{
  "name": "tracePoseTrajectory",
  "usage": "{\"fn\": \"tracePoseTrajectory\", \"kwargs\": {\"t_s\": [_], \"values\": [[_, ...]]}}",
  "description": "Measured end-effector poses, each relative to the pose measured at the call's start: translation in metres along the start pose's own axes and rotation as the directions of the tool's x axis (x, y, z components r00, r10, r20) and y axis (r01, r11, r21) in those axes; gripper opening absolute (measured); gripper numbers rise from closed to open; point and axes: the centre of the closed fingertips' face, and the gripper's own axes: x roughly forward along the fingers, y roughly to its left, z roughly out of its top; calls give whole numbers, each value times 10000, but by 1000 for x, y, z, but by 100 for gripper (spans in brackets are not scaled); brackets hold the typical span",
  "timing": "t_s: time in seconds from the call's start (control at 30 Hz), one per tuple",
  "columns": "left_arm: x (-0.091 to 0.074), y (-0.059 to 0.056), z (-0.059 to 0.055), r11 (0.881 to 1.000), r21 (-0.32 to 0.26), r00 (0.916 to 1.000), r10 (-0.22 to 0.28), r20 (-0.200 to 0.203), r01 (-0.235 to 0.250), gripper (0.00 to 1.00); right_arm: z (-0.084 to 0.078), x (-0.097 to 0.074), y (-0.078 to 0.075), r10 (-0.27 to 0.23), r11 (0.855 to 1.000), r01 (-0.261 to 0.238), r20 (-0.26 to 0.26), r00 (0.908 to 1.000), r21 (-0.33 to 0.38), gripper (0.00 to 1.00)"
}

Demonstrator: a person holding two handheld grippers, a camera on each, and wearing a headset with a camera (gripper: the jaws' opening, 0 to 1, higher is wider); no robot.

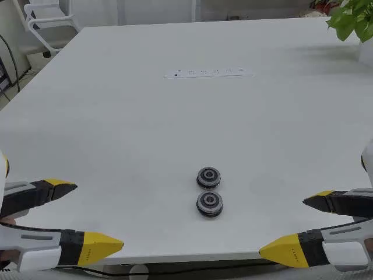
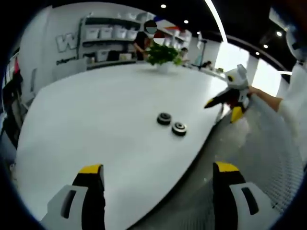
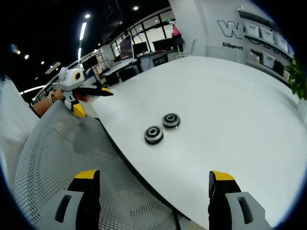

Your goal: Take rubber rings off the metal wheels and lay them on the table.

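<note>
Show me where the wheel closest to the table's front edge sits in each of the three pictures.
Head view: the near wheel is low centre, just below the other wheel.
Left gripper view: near centre, the right-hand one of the pair.
Right gripper view: near centre, the left-hand one.
Shared landmark: the potted plant at the table's far corner.

The table (image 1: 175, 134) is plain white; the farther wheel (image 1: 208, 177) and the nearer wheel (image 1: 209, 203) are silver in the middle with black rubber rings (image 1: 200, 178) around; the left gripper (image 1: 99, 214) and the right gripper (image 1: 282, 224) have yellow tips, black behind, then white bodies; the plant (image 1: 352, 20) is green; the mesh (image 3: 72, 153) is pale grey
</note>
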Motion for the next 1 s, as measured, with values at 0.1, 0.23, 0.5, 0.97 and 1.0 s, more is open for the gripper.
{"fn": "tracePoseTrajectory", "kwargs": {"t_s": [0.1, 0.23, 0.5, 0.97, 1.0], "values": [[0, -1, -1, 9999, -93, 10000, -56, -24, 56, 94, -2, 0, 0, -112, 9997, 109, -142, 9998, -209, 94], [-1, -1, -1, 9999, -113, 10000, -19, 19, 19, 93, 0, -1, -1, -162, 9998, 161, -33, 9999, -132, 92], [-3, 0, -4, 9997, -246, 10000, 90, -12, -90, 94, -2, -2, 1, -116, 9999, 116, -10, 9999, 38, 91], [-17, -5, -12, 9984, -490, 9994, 302, 182, -292, 94, -4, 0, 12, 171, 9998, -172, 84, 9998, 109, 91], [-18, -5, -13, 9982, -522, 9993, 310, 203, -299, 94, -4, 1, 12, 182, 9998, -183, 94, 9998, 120, 91]]}}
